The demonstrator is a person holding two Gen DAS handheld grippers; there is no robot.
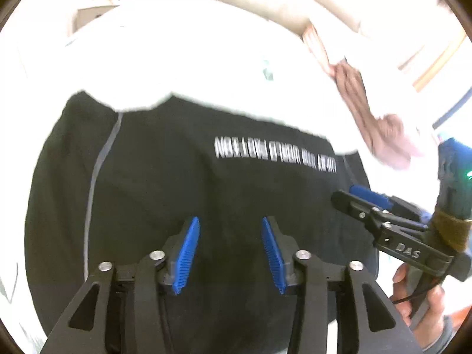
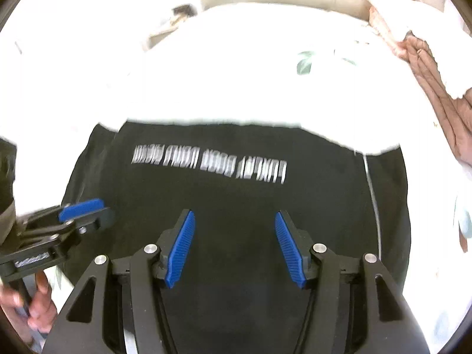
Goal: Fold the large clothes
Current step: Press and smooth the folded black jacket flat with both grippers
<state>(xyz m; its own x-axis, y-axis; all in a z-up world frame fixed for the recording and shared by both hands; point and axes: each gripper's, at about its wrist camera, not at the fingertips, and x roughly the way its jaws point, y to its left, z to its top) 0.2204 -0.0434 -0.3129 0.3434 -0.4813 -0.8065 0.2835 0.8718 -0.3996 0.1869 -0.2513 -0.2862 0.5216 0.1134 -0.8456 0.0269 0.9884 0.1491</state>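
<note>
Left wrist view: the left gripper hovers with jaws spread and nothing between them, just over a black shirt. The shirt lies flat on a white bed, its white lettering blurred. The right gripper sits at the shirt's right edge; right wrist view shows its jaws released too, above the shirt. Farther off, a pink blanket lies crumpled on the bed.
</note>
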